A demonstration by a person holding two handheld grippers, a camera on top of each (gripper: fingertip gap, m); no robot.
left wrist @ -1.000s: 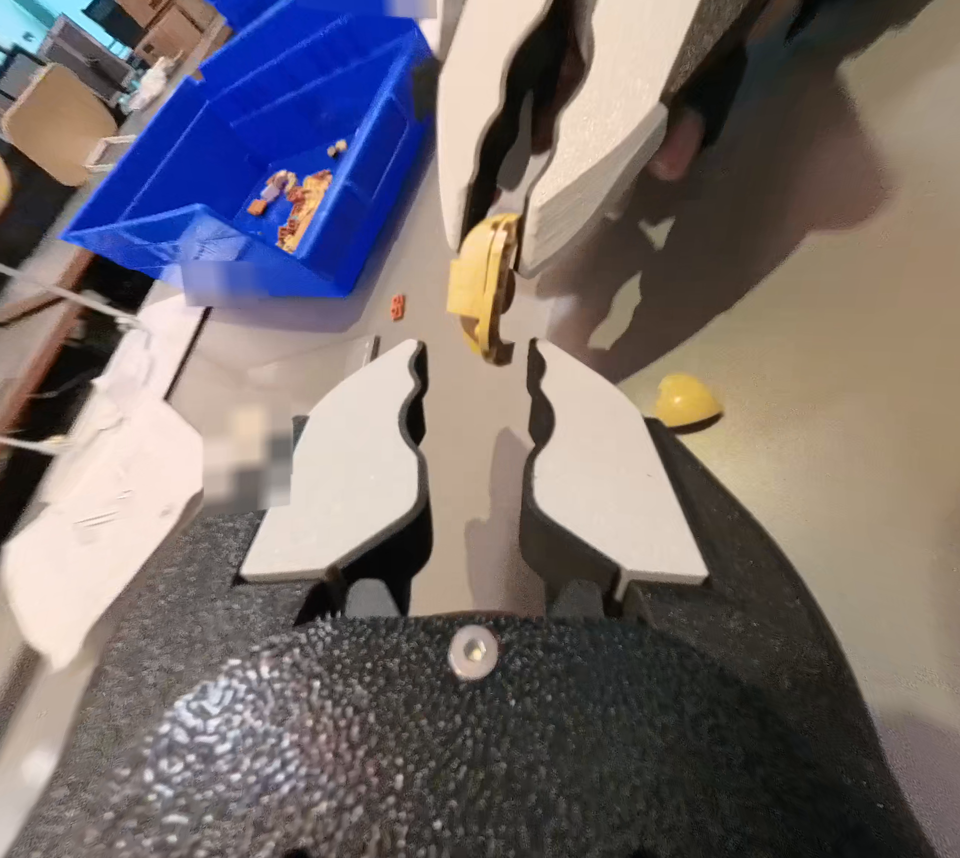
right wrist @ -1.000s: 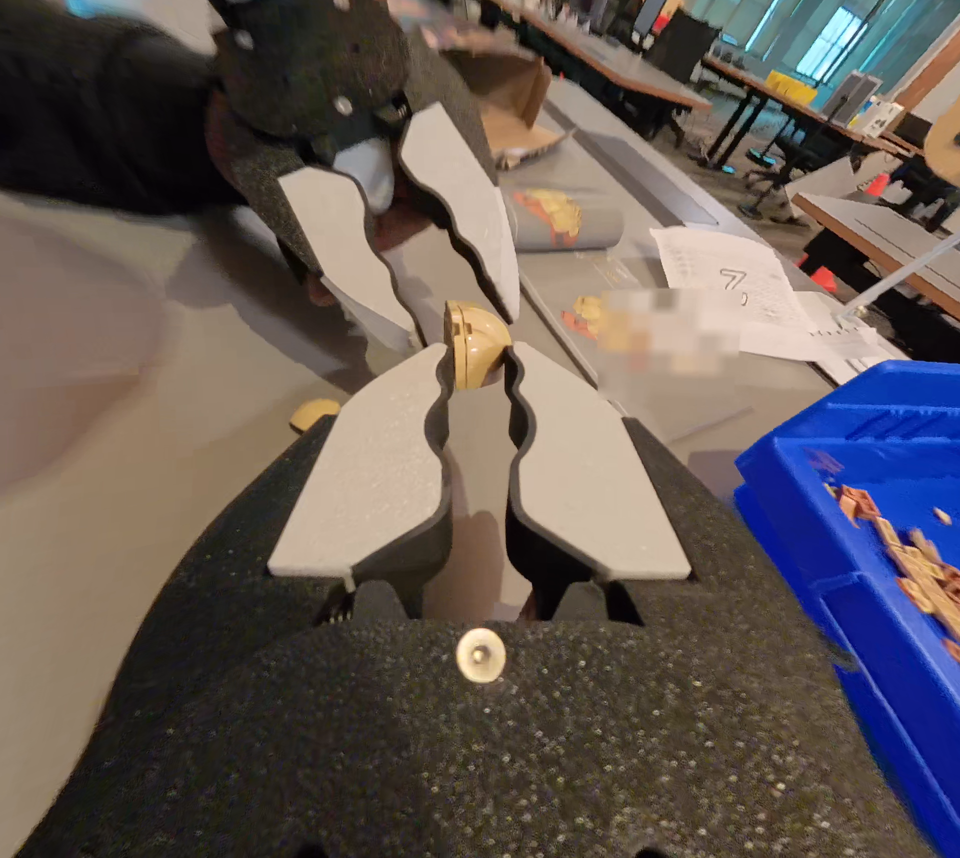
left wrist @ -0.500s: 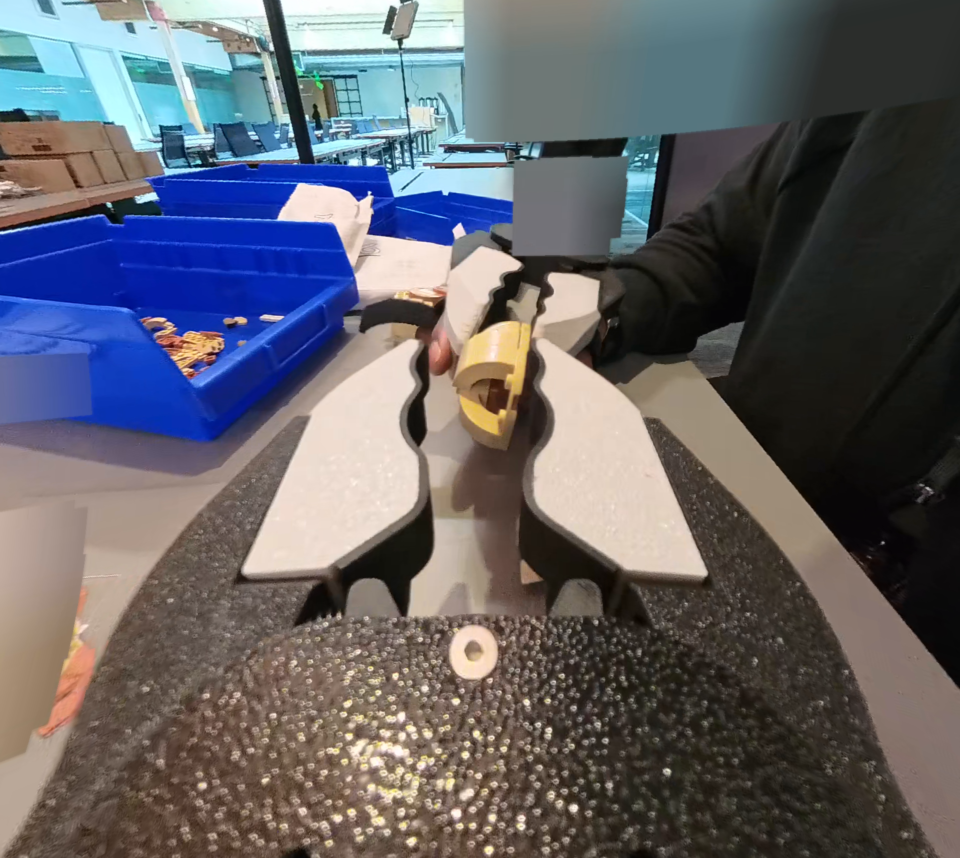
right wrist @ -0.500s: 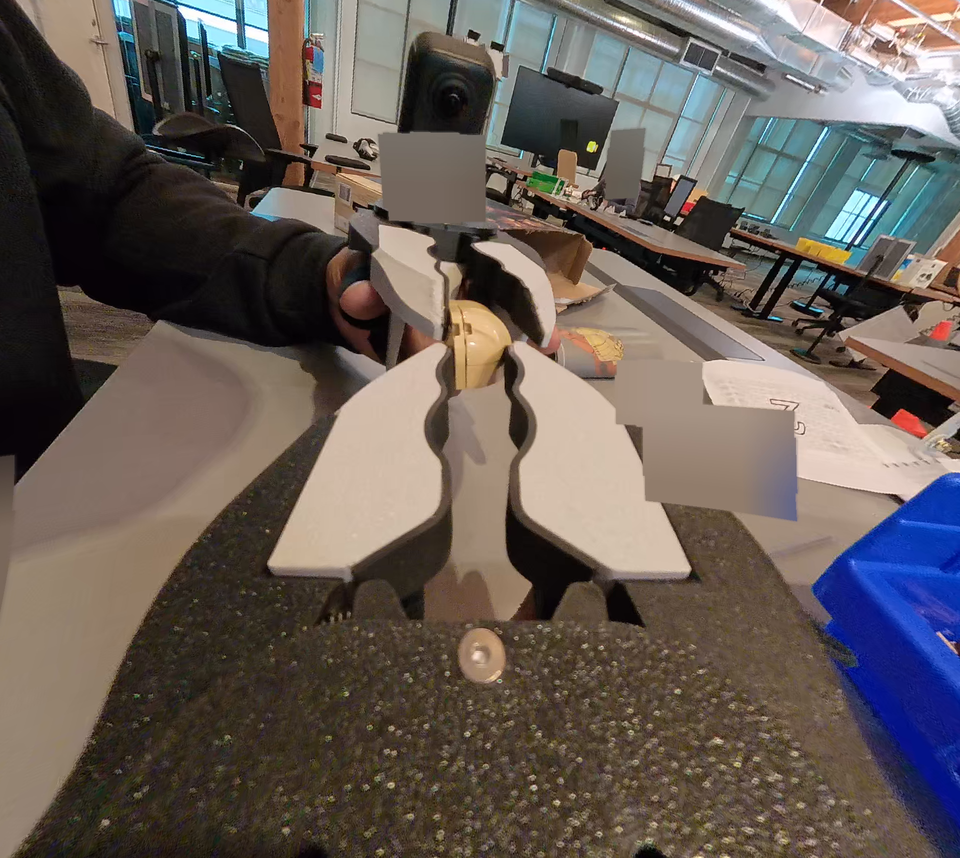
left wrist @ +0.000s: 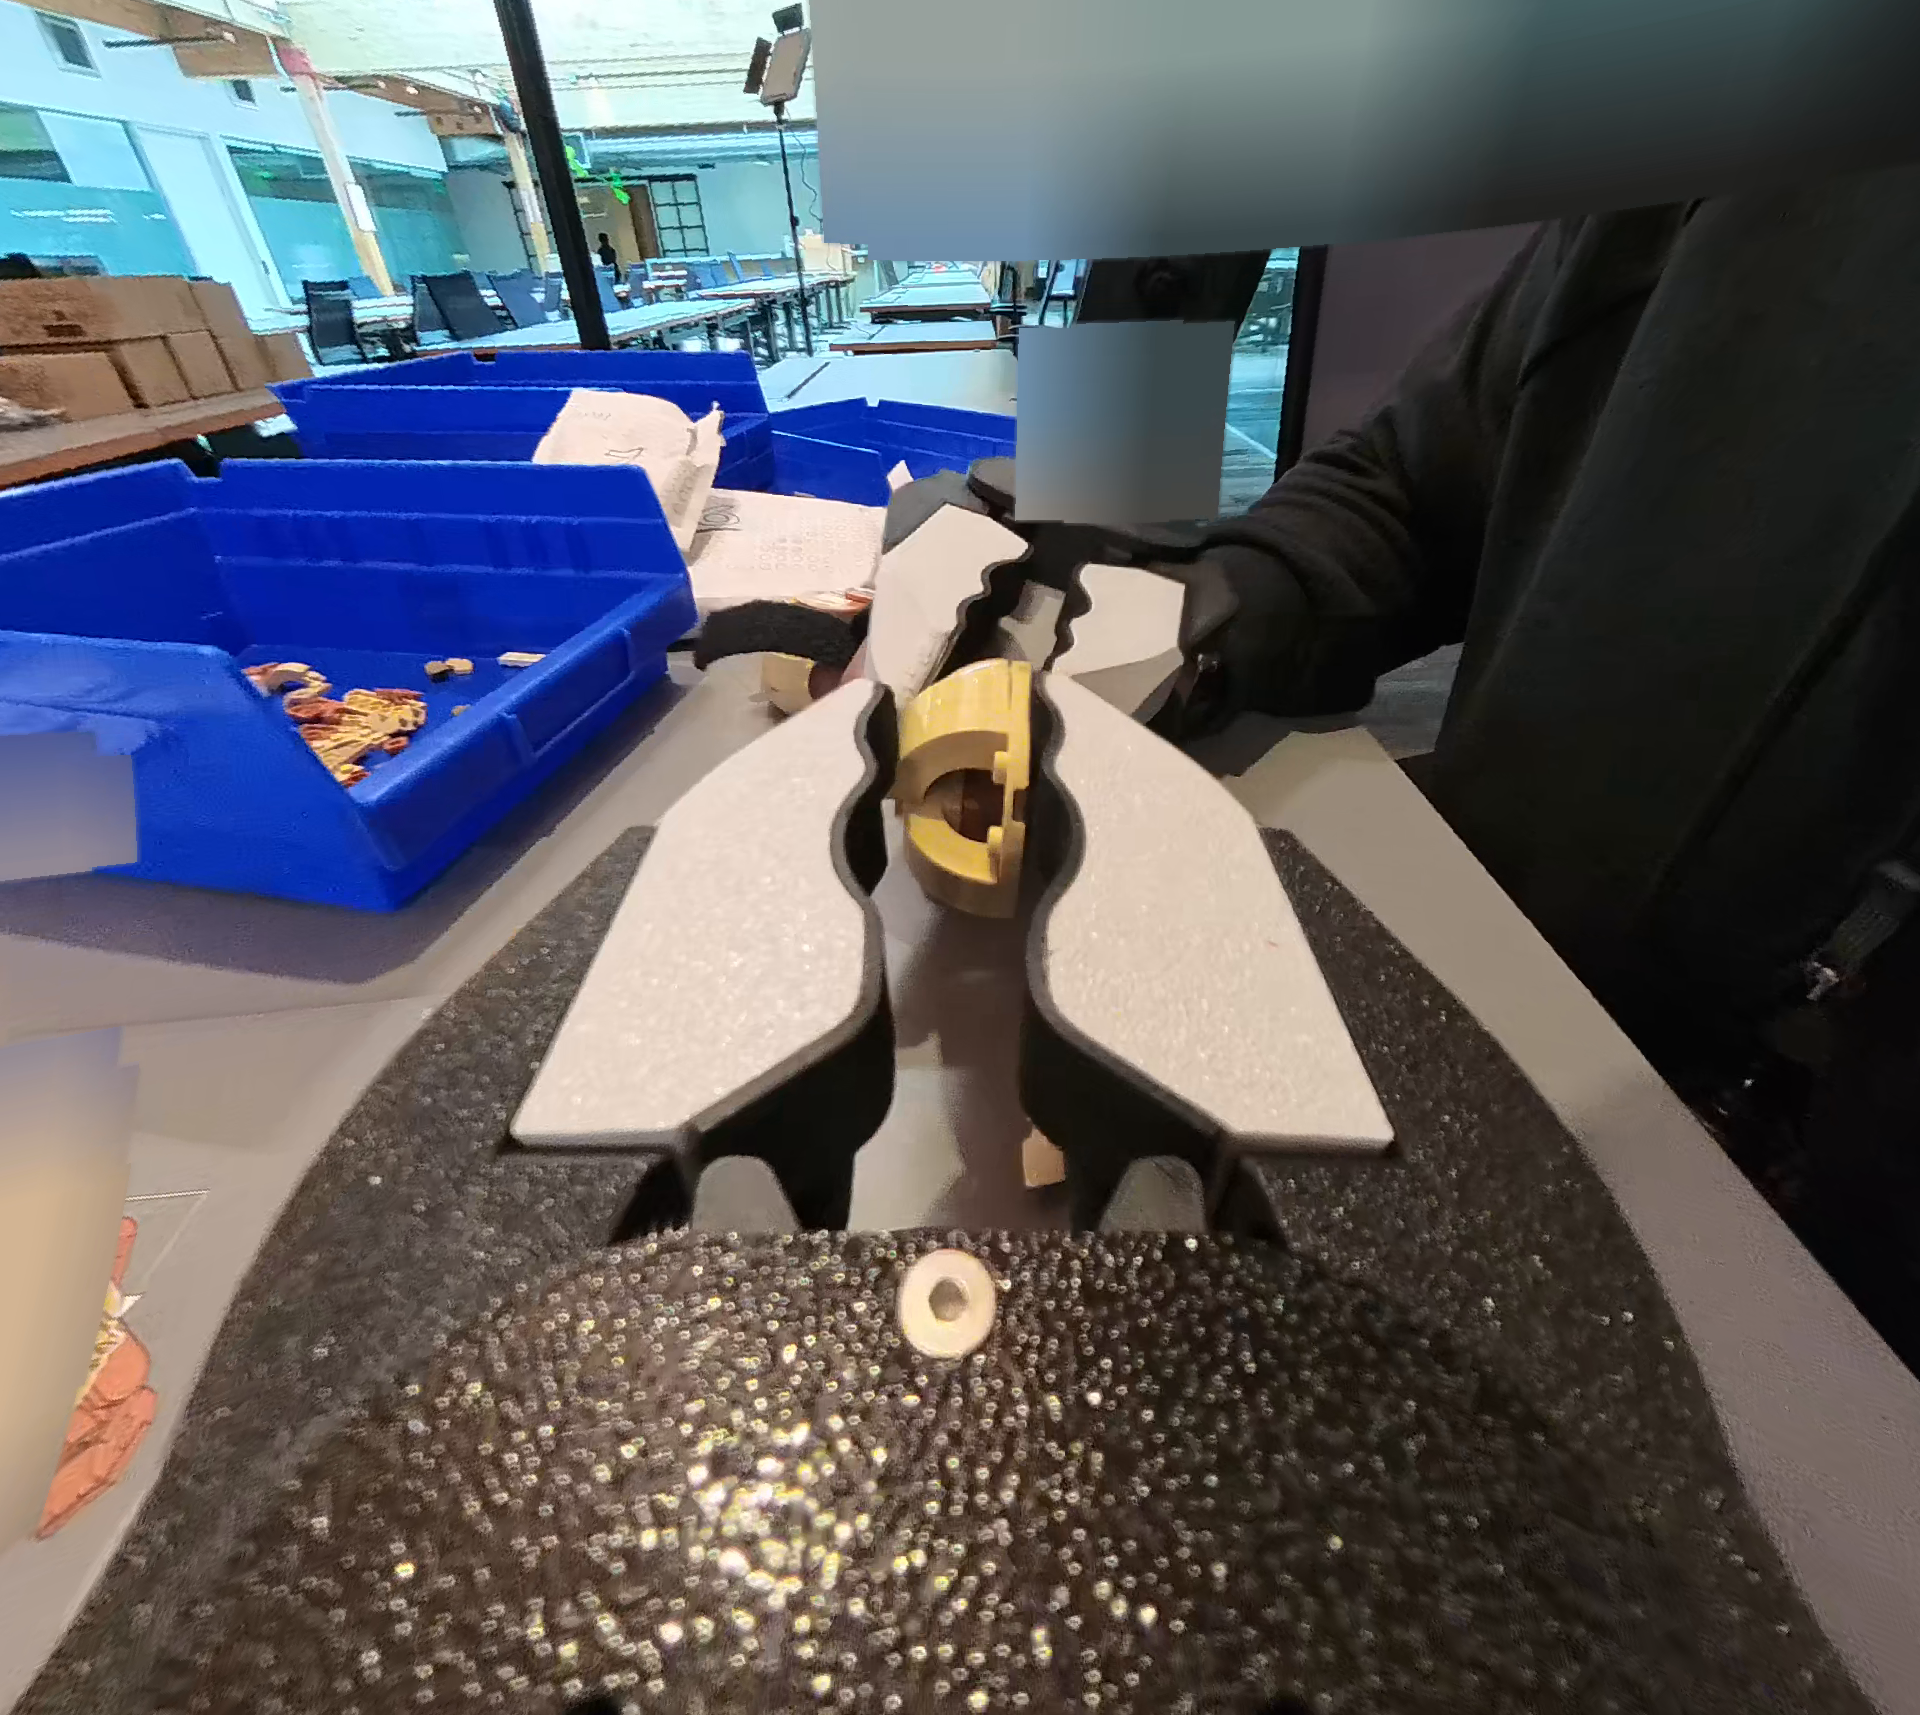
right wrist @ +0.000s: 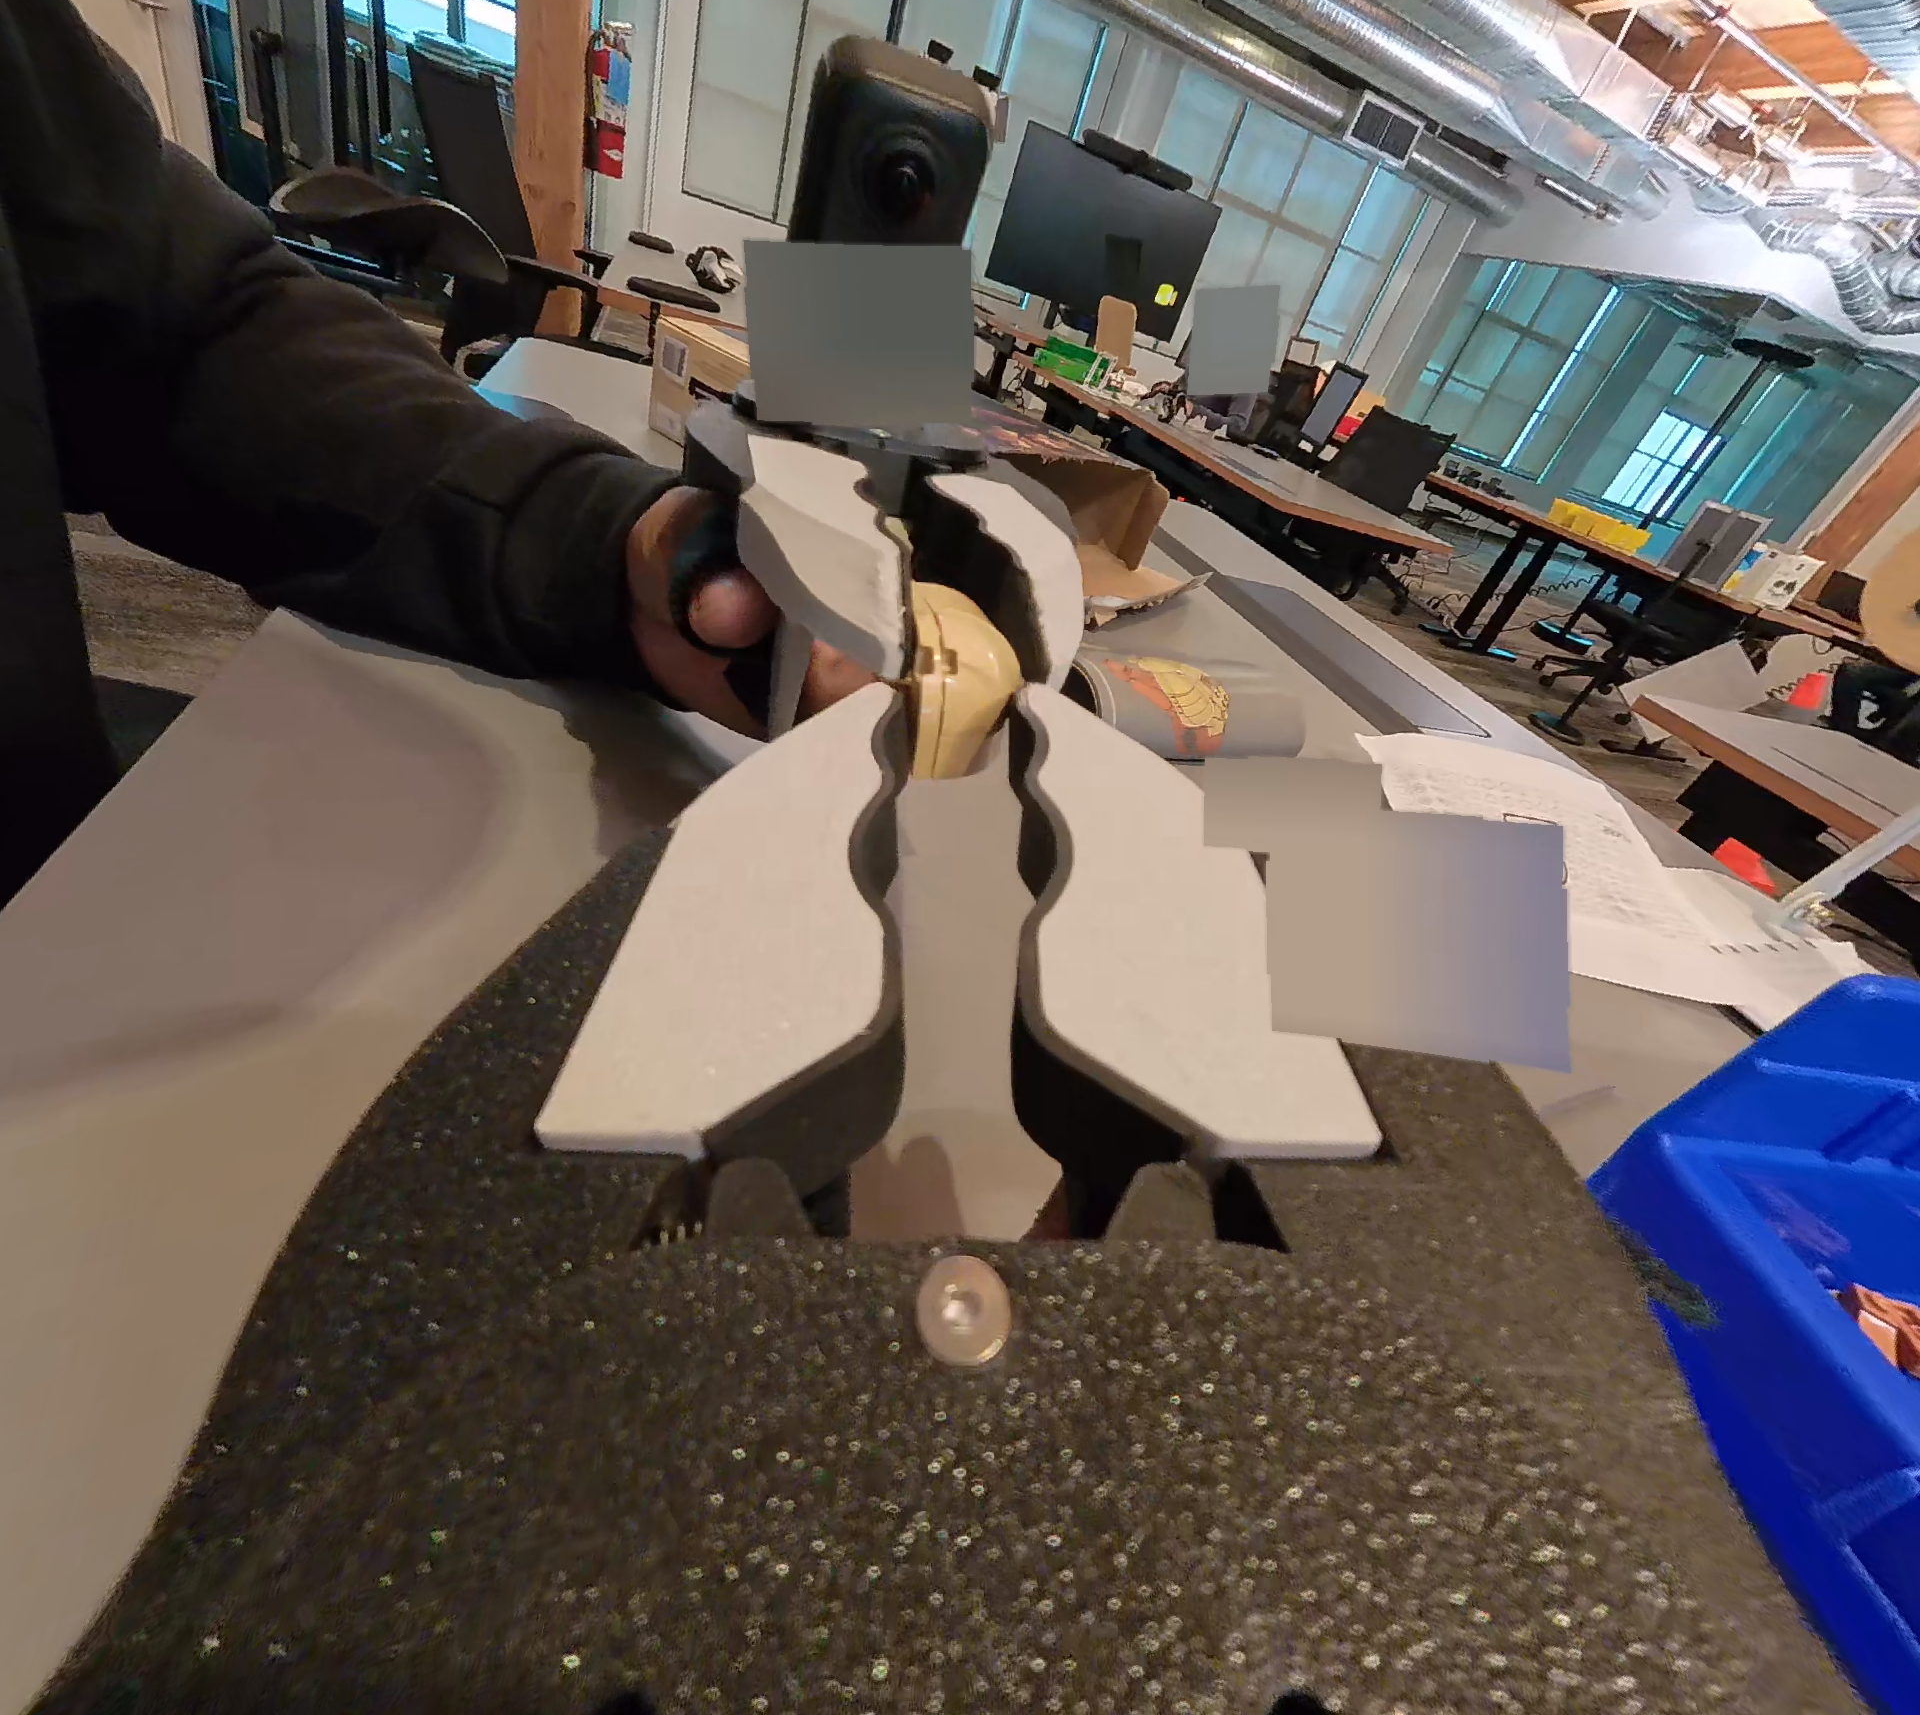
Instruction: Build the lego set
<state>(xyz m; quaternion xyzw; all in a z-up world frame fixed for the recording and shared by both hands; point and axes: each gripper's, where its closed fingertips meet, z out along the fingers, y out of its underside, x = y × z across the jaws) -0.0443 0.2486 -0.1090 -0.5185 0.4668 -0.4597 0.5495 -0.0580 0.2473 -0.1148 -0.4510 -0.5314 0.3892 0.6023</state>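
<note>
The left gripper (left wrist: 961,730) and right gripper (right wrist: 951,709) both clamp the tan dome assembly (left wrist: 966,782), whose hollow underside appears only in the left wrist view.

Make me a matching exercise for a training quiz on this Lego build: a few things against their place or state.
Things:
1. tan round piece
2. blue bin
3. printed sheet
4. left gripper

Places or states:
A. lies flat on the table
B. held above the table between both grippers
C. holds small loose bricks
D. shut on the tan round piece

Pairs: 1-B, 2-C, 3-A, 4-D
</note>
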